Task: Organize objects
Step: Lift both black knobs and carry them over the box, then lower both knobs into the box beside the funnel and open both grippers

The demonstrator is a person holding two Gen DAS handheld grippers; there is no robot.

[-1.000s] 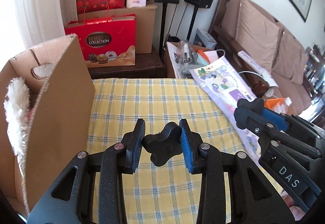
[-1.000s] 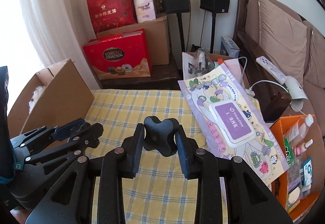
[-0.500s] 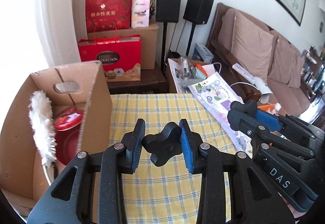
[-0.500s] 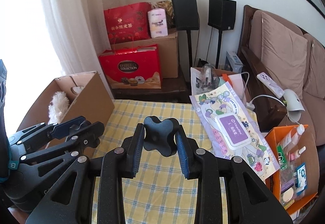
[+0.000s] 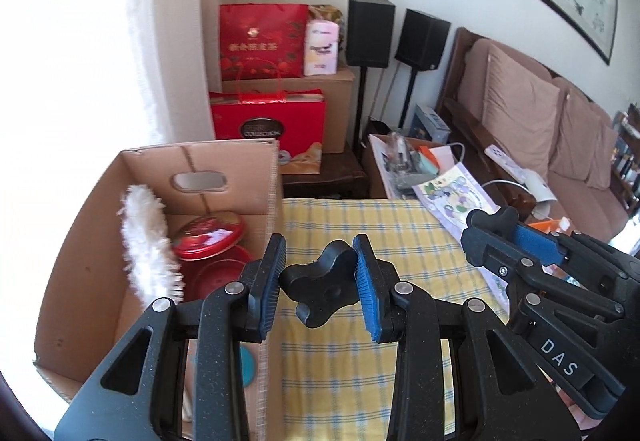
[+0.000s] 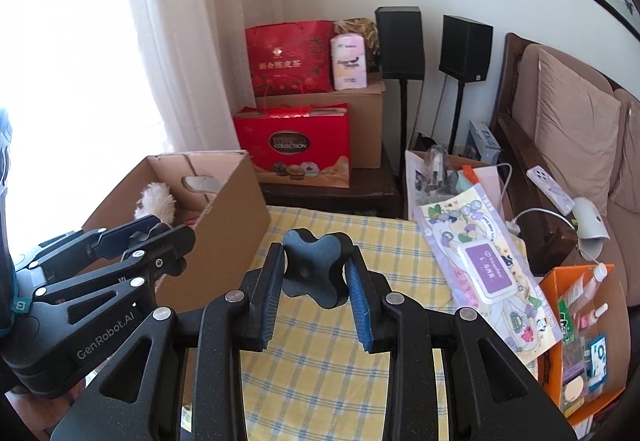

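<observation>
My left gripper (image 5: 319, 261) is shut on a black four-lobed knob (image 5: 320, 289), held above the yellow checked tablecloth (image 5: 360, 225) beside the open cardboard box (image 5: 100, 241). My right gripper (image 6: 316, 253) is shut on a second black four-lobed knob (image 6: 316, 273) over the same cloth (image 6: 320, 361). The two grippers sit side by side: the right gripper (image 5: 504, 225) shows at the right of the left wrist view, the left gripper (image 6: 160, 241) at the left of the right wrist view. Inside the box lie a white fluffy duster (image 5: 146, 241) and red tins (image 5: 208, 237).
A purple-lidded wipes pack (image 6: 486, 269) lies on a printed bag at the table's right side. An orange box (image 6: 560, 277) of small toiletries stands lower right. Red gift bags (image 6: 292, 149), cartons, two speakers (image 6: 400, 41) and a brown sofa (image 6: 572, 145) lie beyond.
Both grippers have risen and drawn back together, each keeping its knob. The inside of the cardboard box, with duster and red tins, has come into view.
</observation>
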